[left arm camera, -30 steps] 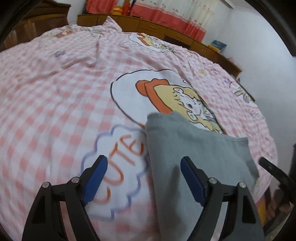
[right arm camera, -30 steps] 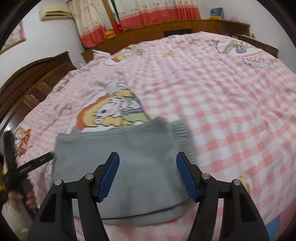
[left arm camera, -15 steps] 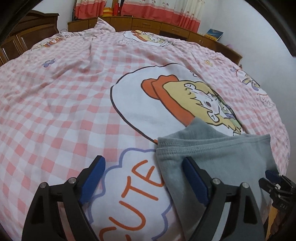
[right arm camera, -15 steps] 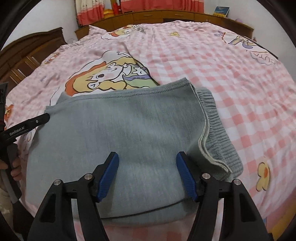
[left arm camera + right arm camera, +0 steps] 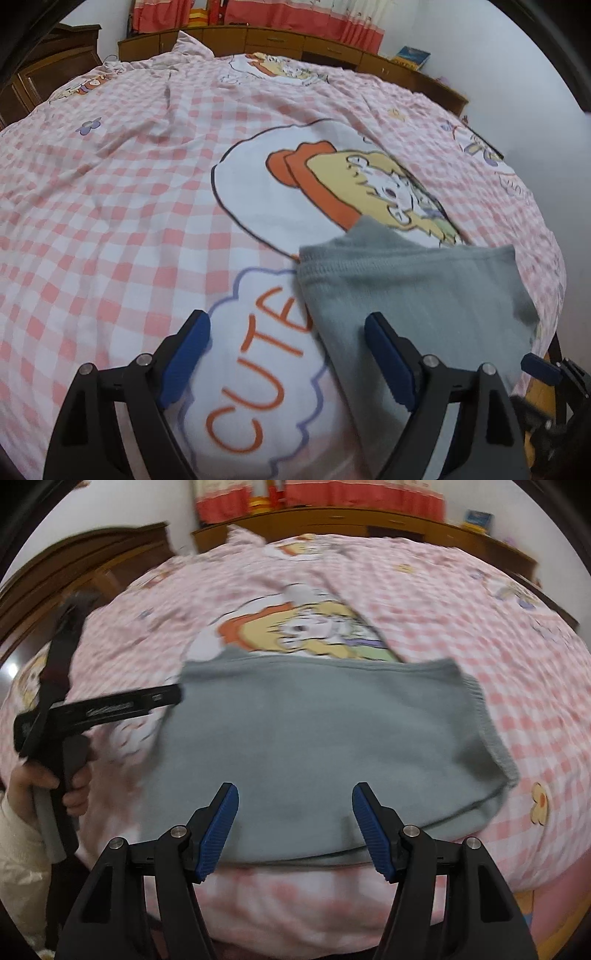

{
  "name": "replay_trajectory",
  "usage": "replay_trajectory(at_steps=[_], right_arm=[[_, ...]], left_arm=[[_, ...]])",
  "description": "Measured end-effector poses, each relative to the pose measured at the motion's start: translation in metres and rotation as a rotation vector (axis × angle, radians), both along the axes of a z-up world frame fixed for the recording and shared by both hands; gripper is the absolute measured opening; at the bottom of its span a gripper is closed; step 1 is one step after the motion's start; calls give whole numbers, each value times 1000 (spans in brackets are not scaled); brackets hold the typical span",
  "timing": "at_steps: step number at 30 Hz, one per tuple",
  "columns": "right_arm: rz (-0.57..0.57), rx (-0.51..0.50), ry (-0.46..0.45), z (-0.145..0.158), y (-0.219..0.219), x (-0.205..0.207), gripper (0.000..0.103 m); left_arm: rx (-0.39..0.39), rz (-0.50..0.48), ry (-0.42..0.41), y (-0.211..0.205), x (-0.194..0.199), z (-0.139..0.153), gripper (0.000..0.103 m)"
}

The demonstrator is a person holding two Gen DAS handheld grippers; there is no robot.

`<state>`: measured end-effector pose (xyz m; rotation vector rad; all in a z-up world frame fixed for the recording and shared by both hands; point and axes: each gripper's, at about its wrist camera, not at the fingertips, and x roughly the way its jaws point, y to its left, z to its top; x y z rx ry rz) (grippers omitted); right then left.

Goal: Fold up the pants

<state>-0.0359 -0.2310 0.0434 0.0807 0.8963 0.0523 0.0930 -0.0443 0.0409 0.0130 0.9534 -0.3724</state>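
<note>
Now that both tools have drawn back from half a second ago, the left tool (image 5: 284, 354) and right tool (image 5: 294, 827) hang spread and empty, leaving the pants (image 5: 317, 760) folded at the bed's (image 5: 480, 627) near edge, seemingly finished.

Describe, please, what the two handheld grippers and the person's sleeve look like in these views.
Both the left gripper and the right gripper have matte black angular arms with silver rivets and ribbed blue fingers. Seen from the right wrist camera, the left tool has a black pistol-style handle and a bar bearing pale lettering, too blurred to read. The person's sleeve is cream and looks padded.
</note>
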Motion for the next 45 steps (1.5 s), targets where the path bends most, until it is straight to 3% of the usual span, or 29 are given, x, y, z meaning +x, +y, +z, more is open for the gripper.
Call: replay_trajectory(at_steps=[5,12,26,31,35,41,45], right_arm=[[49,-19,21,-3,28,-4,66],[96,92,73,-4,49,0,66],[154,-35,133,-37,101,8,65],[99,-57,126,-50,95,9,47],[68,-4,118,-46,80,7,21],[81,130,87,-31,61,-3,16],[89,157,78,-26,59,-4,16]], left_arm=[[-2,-20,18,9,-7,5,89],[-39,-29,63,31,-20,5,89],[-104,-55,86,37,-30,2,89],[-150,-37,106,34,-23,3,89],[-207,-38,124,21,-11,5,88],[-205,-20,135,-1,8,3,86],[-172,26,131,-10,16,2,75]])
